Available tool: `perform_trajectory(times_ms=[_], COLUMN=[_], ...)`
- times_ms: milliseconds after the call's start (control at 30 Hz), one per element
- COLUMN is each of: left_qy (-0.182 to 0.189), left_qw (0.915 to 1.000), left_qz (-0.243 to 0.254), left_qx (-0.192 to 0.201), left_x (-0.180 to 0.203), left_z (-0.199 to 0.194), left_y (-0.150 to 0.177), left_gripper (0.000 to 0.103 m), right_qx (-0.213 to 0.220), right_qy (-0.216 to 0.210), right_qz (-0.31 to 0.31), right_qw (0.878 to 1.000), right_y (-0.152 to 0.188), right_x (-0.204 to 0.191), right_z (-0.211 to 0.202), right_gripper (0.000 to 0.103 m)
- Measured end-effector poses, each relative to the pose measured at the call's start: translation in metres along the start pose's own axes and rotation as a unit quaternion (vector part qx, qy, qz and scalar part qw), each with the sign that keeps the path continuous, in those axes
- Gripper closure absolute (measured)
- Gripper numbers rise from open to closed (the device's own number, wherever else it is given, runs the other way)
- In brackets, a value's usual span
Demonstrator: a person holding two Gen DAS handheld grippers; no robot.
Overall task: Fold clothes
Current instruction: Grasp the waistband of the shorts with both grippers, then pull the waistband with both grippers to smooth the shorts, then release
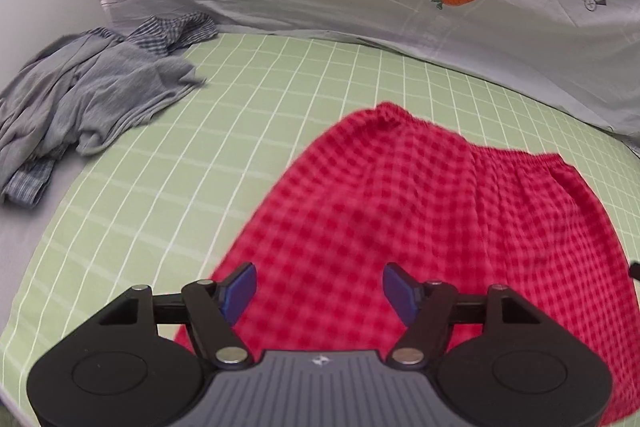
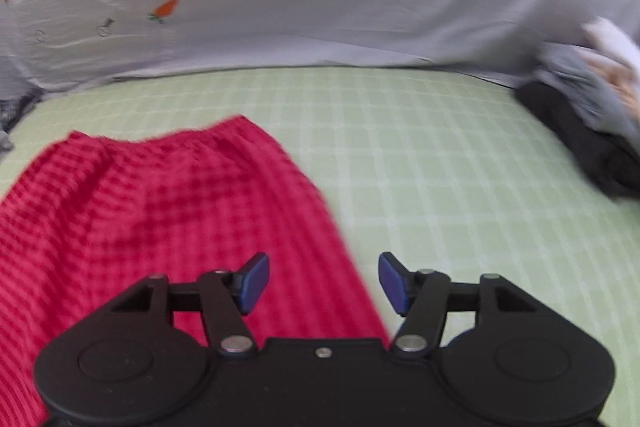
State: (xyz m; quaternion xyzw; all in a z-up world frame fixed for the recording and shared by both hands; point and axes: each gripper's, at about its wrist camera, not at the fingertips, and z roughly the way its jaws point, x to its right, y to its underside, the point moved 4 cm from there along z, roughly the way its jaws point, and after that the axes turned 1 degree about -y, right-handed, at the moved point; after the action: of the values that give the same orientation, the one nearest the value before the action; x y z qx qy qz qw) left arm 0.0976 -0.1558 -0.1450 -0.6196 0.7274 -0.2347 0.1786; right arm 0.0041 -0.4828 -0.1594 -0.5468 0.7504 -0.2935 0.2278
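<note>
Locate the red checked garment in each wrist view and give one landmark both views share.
Left wrist: the red checked garment fills the lower centre and right, spread on the green grid sheet, beyond the open left gripper.
Right wrist: it fills the lower left, its right edge running between the fingers of the open right gripper.
Shared landmark: the orange carrot print on the grey bedding behind.

One red checked garment [image 1: 420, 227], one grey clothes heap [image 1: 92, 99], one dark pile [image 2: 580, 139], two grippers.
</note>
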Motion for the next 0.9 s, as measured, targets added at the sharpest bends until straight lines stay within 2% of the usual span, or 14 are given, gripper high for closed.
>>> perform_trajectory(times_ms=[167,300,467,567,600,633,667,700,733,800,900], left_qy=[0.003,-0.005,0.012,0.009,-0.001,-0.012,-0.015,-0.013,-0.007,-0.008,-0.017], left_qw=[0.9999,0.9996,0.9991,0.9985,0.9984,0.9981,0.9977,0.9976,0.9978,0.9974,0.9963], left_qz=[0.003,0.023,0.040,0.053,0.057,0.060,0.065,0.067,0.066,0.071,0.082], left_qx=[-0.011,-0.013,-0.009,-0.008,-0.009,-0.009,-0.012,-0.014,-0.009,0.005,0.015], left_x=[0.002,0.010,0.018,0.022,0.024,0.026,0.028,0.030,0.032,0.038,0.048], left_z=[0.044,0.081,0.115,0.129,0.134,0.138,0.142,0.147,0.148,0.152,0.158], left_y=[-0.038,-0.065,-0.092,-0.100,-0.102,-0.103,-0.103,-0.104,-0.105,-0.109,-0.120], left_gripper=[0.032,0.033,0.033,0.036,0.042,0.056,0.066,0.086,0.097,0.100,0.100], right_qx=[-0.014,-0.026,-0.040,-0.053,-0.056,-0.053,-0.048,-0.045,-0.043,-0.038,-0.029], right_qy=[-0.032,-0.057,-0.089,-0.114,-0.123,-0.128,-0.131,-0.133,-0.133,-0.130,-0.115], right_qz=[0.005,0.009,0.014,0.013,0.014,0.016,0.018,0.018,0.018,0.020,0.019], right_qw=[0.999,0.998,0.995,0.992,0.991,0.990,0.990,0.990,0.990,0.991,0.993], right_y=[-0.032,-0.058,-0.091,-0.101,-0.101,-0.101,-0.102,-0.103,-0.105,-0.111,-0.123], right_x=[-0.012,-0.021,-0.033,-0.038,-0.039,-0.040,-0.040,-0.041,-0.041,-0.042,-0.042], right_z=[0.045,0.081,0.126,0.142,0.144,0.146,0.147,0.150,0.153,0.161,0.165], right_gripper=[0.043,0.044,0.053,0.073,0.088,0.096,0.096,0.099,0.099,0.099,0.099])
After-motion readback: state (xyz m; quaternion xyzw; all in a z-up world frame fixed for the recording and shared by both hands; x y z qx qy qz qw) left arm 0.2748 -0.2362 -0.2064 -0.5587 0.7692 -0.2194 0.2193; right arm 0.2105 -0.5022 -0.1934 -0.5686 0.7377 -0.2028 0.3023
